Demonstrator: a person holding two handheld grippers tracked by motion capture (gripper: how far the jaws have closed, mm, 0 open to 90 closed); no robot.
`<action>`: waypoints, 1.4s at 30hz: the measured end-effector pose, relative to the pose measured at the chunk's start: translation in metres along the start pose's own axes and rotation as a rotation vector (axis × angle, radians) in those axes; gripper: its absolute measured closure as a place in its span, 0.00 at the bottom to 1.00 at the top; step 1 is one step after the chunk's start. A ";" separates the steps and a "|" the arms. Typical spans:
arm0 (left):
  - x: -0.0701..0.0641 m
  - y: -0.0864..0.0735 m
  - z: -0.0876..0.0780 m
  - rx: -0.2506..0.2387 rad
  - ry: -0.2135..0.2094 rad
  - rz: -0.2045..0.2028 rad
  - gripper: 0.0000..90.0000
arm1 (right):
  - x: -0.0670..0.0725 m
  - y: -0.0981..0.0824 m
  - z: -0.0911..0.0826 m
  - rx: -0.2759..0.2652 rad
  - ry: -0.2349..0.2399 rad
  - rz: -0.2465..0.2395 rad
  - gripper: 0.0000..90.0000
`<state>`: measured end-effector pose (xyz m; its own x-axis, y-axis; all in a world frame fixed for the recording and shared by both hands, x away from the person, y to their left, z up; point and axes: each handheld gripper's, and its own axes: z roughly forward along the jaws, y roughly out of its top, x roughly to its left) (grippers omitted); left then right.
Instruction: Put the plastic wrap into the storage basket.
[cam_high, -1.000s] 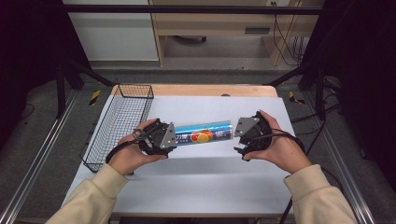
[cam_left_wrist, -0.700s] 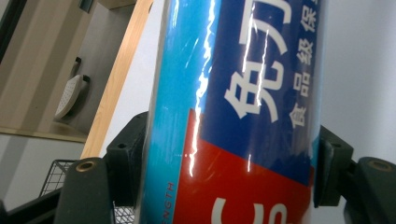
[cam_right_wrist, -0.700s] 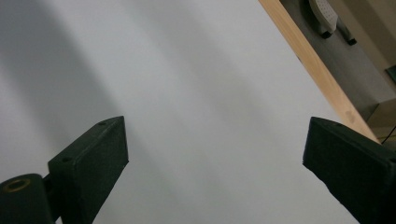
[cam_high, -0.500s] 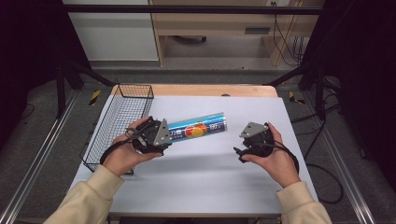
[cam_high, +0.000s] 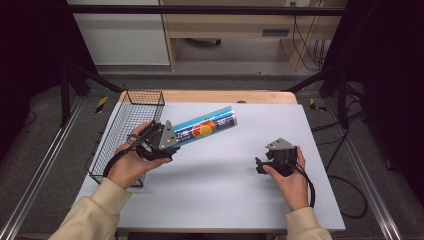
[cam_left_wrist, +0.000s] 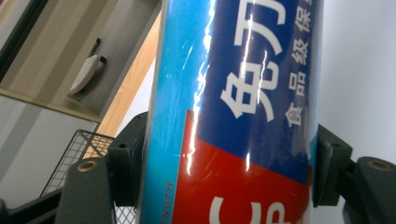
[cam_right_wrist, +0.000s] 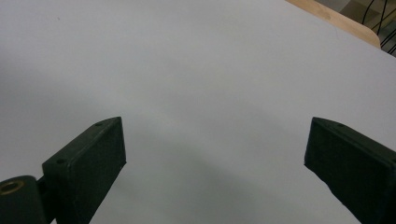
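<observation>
A blue-and-red foil-wrap tube (cam_high: 205, 127) is carried in the left gripper (cam_high: 159, 137), jaws clamped across its lower end, the rest tilted up above the grey table (cam_high: 220, 185) just right of the wire basket (cam_high: 131, 120). The likely next move: swinging the tube left and lowering it lengthwise into the basket. The right gripper (cam_high: 270, 162) hangs near the table's right side, jaws wide apart on nothing.

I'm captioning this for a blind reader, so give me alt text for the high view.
The left tool grips one end of a blue and red tube, lifted slantwise beside a wire basket. The right tool, holding nothing, sits low over the white table.
</observation>
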<state>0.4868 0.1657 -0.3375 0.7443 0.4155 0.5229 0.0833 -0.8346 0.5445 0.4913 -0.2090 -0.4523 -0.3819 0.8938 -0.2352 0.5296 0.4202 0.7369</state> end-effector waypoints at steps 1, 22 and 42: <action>0.001 0.000 -0.002 0.011 0.003 0.002 0.33 | -0.003 -0.001 -0.004 -0.008 -0.001 0.017 0.06; 0.019 -0.012 -0.044 0.083 0.079 -0.081 0.34 | -0.027 -0.020 -0.021 0.004 0.026 0.263 0.07; 0.018 -0.032 -0.063 0.181 0.137 -0.198 0.34 | -0.031 -0.023 -0.021 0.015 0.001 0.279 0.07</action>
<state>0.4553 0.2230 -0.3042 0.6061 0.6115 0.5087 0.3437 -0.7780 0.5258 0.4753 -0.2497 -0.4491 -0.2209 0.9750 -0.0239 0.6258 0.1605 0.7633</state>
